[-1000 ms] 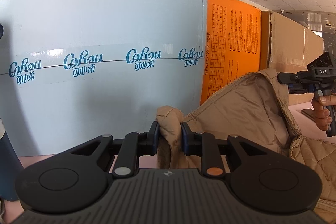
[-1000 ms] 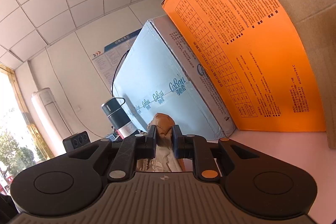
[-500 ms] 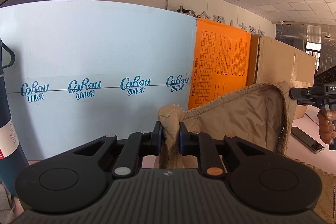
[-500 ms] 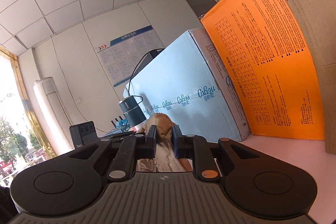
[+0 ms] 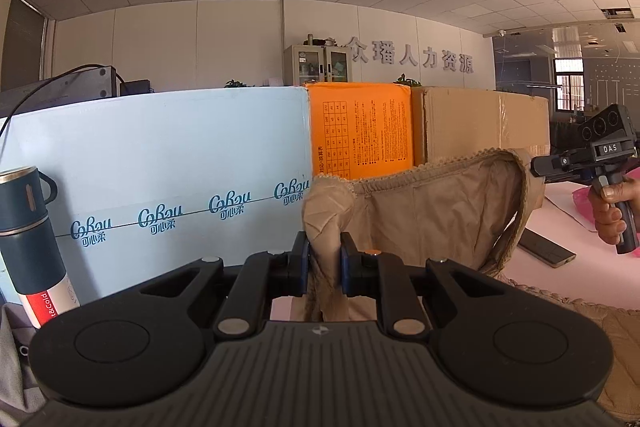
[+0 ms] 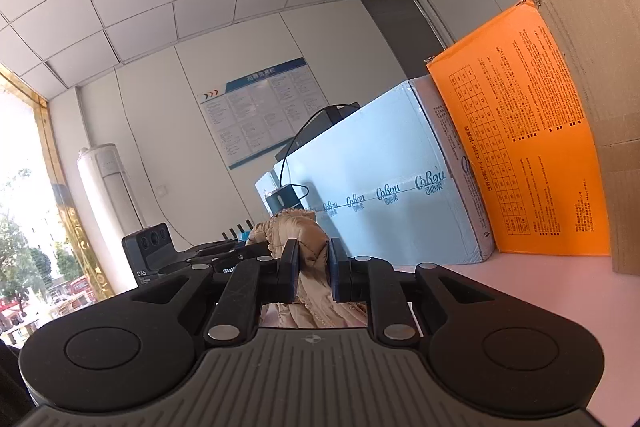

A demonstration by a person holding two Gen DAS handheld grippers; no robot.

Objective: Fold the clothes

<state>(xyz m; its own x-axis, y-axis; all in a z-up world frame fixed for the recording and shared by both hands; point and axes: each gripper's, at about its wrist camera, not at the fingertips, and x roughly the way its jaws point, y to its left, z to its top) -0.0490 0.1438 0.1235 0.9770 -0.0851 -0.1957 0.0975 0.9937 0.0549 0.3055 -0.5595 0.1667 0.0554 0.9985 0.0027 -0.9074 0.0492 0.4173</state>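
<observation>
Both grippers are up in the air with the tan padded jacket (image 5: 432,211) strung between them; the left gripper (image 5: 324,263) has its jaws pinched shut on a bunched corner of the fabric, and the right gripper (image 6: 313,269) is clamped on another bunch of the same jacket; in the left view you can see the right one out at the far side with a hand (image 5: 612,211) round its handle, the frilled edge stretched across from one to the other. Most of the jacket hangs off the pink table (image 6: 520,291); some of it lies heaped at the lower right of the left view.

Now the risks, as I read them. Each grip is on a thick, puffy wad and not a flat hem; slippery padded cloth could creep out of the jaws if the two pull apart too hard, and then that side drops and the fold goes crooked. The edge between them sags a little; lay it down like that and it may wrinkle or double under itself. Watch the flask (image 5: 28,243) standing at the left, close by the blue box (image 5: 160,167); a swinging sleeve or a low left sweep could knock it over; the dark flat device (image 5: 546,249) on the table could get buried under the cloth.
</observation>
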